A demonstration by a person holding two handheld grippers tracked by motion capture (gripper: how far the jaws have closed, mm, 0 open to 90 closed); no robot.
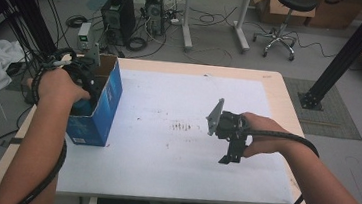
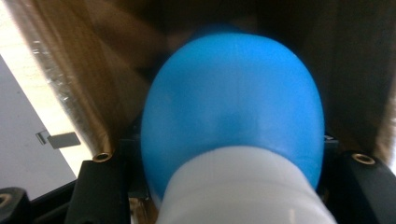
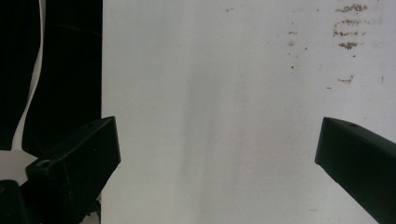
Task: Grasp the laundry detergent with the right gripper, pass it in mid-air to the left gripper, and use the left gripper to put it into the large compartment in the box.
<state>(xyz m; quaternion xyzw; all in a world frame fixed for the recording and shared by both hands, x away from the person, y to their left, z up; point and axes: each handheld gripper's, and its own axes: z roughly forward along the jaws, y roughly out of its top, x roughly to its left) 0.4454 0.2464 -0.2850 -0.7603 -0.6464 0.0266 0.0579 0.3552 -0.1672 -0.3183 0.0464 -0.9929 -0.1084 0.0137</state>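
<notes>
Blue bulb-shaped object [image 2: 233, 107], smooth and rounded, with a white collar or neck [image 2: 243, 191] at its near end. In the left gripper view it sits between the two black jaws: one jaw at 8 o'clock of it, the other at 4 o'clock, both tight against its flanks. Left gripper [image 2: 233, 163] clenched on the blue object; pads themselves hidden behind its bulge. What the object is exactly, cannot tell.

Brown cardboard walls [image 2: 84, 70] close round the object from 9 through 12 to 3 o'clock, so it is inside the box. View is blurred at 12 o'clock.

High view: blue cardboard box [image 1: 102, 105], top open, brown inside, stands on the table's left edge at about 9 o'clock of the table centre. Left hand [image 1: 59, 86] is at the box mouth, gripper body pointing down into the opening; the blue object is hidden there by the hand and the box wall.

White mat [image 1: 174, 151] covers most of the table [image 1: 281, 86]; brownish smudges [image 1: 182, 127] near its centre.

Right gripper [image 3: 217, 149]: jaws spread wide, nothing between them, bare white mat beyond. In the high view the right hand [image 1: 261, 137] carries it at 3 o'clock of the table centre, well apart from the box, tips aimed down at the mat.

Beyond the table at 12 o'clock: floor with computer towers [image 1: 119, 15], cables, a stool [image 1: 284, 21].
</notes>
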